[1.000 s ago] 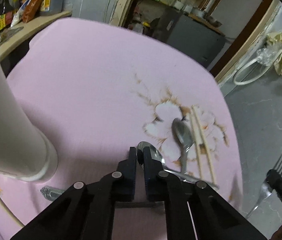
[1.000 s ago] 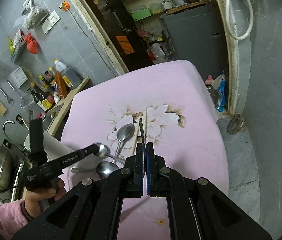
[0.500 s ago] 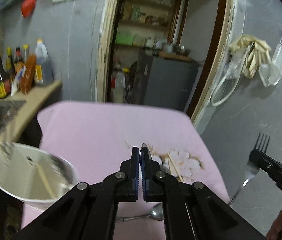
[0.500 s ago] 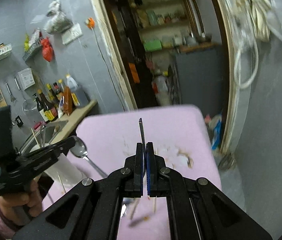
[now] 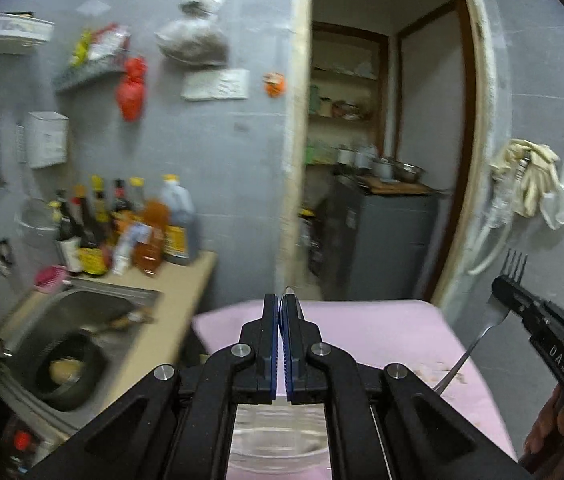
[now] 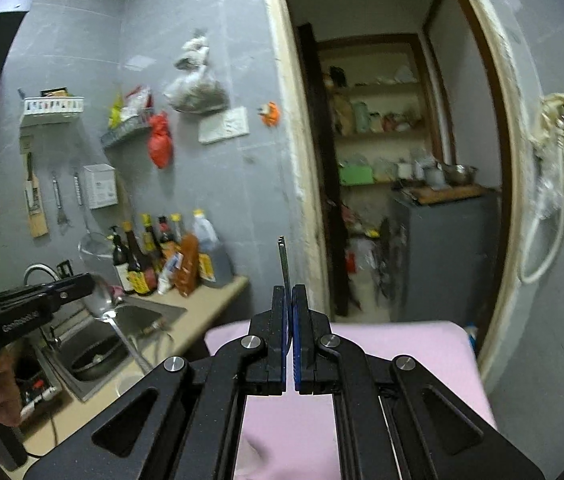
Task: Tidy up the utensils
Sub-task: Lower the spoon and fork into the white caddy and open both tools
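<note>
Left gripper [image 5: 281, 300]: fingers clamped on a spoon [image 6: 112, 318], held in the air above the sink [image 6: 122, 332]; in the left wrist view only the bowl's edge shows above the fingertips. Lettering on this gripper's body is visible in the right wrist view but too blurred to read.

Right gripper [image 6: 289, 292]: fingers clamped on a fork [image 5: 500, 300], tines up, handle hanging toward the pink-covered surface [image 5: 382, 332]. The letters "DAS" show on its body. Bottles [image 6: 162, 256] on the counter carry yellow labels, illegible. A white container [image 5: 278, 436] sits below the left gripper.
</note>
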`<action>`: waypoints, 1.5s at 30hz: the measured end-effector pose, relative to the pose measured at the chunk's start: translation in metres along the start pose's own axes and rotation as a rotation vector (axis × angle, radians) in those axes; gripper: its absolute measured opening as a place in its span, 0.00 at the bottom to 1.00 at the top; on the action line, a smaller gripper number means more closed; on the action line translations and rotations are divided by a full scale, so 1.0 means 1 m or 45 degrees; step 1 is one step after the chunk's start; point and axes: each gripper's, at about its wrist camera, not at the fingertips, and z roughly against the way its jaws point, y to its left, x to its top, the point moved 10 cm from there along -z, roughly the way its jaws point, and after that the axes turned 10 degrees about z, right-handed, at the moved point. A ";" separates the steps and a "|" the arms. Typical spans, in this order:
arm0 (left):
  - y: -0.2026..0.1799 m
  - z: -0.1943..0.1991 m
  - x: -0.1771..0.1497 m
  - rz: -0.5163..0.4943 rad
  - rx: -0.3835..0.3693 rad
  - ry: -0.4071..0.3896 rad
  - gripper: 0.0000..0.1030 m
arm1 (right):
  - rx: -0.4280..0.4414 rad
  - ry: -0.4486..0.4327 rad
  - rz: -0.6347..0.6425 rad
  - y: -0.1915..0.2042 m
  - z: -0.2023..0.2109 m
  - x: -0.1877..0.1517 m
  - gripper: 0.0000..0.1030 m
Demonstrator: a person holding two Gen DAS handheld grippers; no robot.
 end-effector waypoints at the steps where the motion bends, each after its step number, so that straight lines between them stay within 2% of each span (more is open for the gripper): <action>1: 0.013 0.002 0.004 -0.003 0.027 -0.013 0.02 | -0.003 -0.010 0.026 0.011 -0.007 0.003 0.02; 7: 0.067 -0.007 0.002 -0.065 0.169 -0.036 0.02 | -0.030 0.016 0.192 0.056 -0.027 -0.009 0.02; 12: 0.081 -0.024 -0.018 -0.143 0.232 -0.009 0.02 | -0.085 0.050 0.334 0.076 -0.033 -0.023 0.02; 21: 0.067 -0.040 -0.051 -0.307 0.243 -0.029 0.02 | -0.108 0.047 0.376 0.087 -0.045 -0.045 0.02; 27: 0.057 -0.050 -0.073 -0.363 0.219 0.003 0.03 | -0.060 0.113 0.376 0.093 -0.058 -0.064 0.02; 29: 0.058 -0.053 -0.078 -0.334 0.185 0.043 0.03 | -0.006 0.138 0.320 0.092 -0.057 -0.068 0.03; 34: 0.064 -0.060 -0.091 -0.063 -0.038 0.229 0.08 | 0.122 0.192 0.150 0.084 -0.055 -0.074 0.08; 36: 0.067 -0.063 -0.097 0.024 -0.096 0.292 0.08 | 0.162 0.198 0.090 0.081 -0.054 -0.076 0.25; 37: 0.068 -0.064 -0.100 0.069 -0.120 0.319 0.08 | 0.177 0.195 0.064 0.079 -0.052 -0.076 0.28; 42: 0.069 -0.062 -0.104 0.183 -0.181 0.351 0.14 | 0.175 0.179 -0.052 0.059 -0.042 -0.074 0.28; 44: 0.066 -0.057 -0.101 0.213 -0.197 0.337 0.28 | 0.162 0.167 -0.094 0.048 -0.035 -0.070 0.29; 45: 0.064 -0.056 -0.098 0.226 -0.208 0.326 0.31 | 0.150 0.162 -0.112 0.042 -0.031 -0.069 0.32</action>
